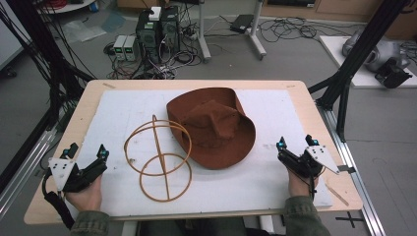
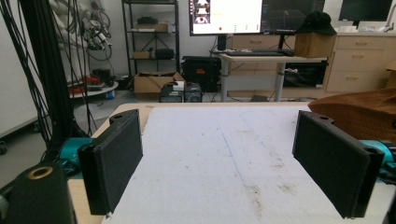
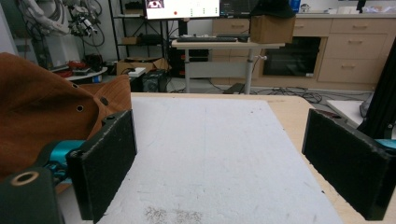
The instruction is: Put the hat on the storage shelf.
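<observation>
hat (image 1: 216, 125): soft felt, light, floppy; take it by the brim
stand (image 1: 158, 157): thin wire, light, tips easily
left hand-held gripper (image 1: 88, 153): jaws apart, empty
right hand-held gripper (image 1: 295, 142): jaws apart, empty

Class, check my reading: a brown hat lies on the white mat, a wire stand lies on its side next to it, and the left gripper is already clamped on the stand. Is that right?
Not quite. The left gripper grips nothing: the left gripper view shows its jaws wide apart over bare white mat. The high view shows it off to the wire stand's side. The brown hat and stand lie as you said.
</observation>
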`<state>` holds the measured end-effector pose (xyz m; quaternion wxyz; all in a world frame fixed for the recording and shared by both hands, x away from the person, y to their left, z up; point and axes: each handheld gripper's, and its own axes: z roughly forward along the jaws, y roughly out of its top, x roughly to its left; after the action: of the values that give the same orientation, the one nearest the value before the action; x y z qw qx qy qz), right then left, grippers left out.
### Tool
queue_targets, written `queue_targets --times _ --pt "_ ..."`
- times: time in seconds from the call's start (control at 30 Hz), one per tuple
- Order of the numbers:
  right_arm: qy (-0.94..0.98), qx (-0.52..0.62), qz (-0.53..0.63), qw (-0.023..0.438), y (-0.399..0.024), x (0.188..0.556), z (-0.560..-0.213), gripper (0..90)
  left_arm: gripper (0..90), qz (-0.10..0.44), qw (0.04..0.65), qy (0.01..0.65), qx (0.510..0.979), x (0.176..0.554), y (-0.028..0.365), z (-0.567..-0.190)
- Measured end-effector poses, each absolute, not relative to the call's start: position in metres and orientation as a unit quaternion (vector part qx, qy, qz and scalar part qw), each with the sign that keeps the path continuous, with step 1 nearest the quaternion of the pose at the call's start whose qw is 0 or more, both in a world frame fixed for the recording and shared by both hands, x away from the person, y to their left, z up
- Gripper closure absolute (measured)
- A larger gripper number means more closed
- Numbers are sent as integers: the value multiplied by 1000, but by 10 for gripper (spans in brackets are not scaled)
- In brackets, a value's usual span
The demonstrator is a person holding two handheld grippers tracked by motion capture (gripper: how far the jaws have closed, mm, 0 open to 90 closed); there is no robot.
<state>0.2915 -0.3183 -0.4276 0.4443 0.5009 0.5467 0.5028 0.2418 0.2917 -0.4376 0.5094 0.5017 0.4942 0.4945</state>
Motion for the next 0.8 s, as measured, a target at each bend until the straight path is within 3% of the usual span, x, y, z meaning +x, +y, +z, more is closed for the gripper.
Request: queue_targets --times 0.8 --pt "545 505 504 439 -318 292 -428 94 163 496 507 496 500 242 293 -439"
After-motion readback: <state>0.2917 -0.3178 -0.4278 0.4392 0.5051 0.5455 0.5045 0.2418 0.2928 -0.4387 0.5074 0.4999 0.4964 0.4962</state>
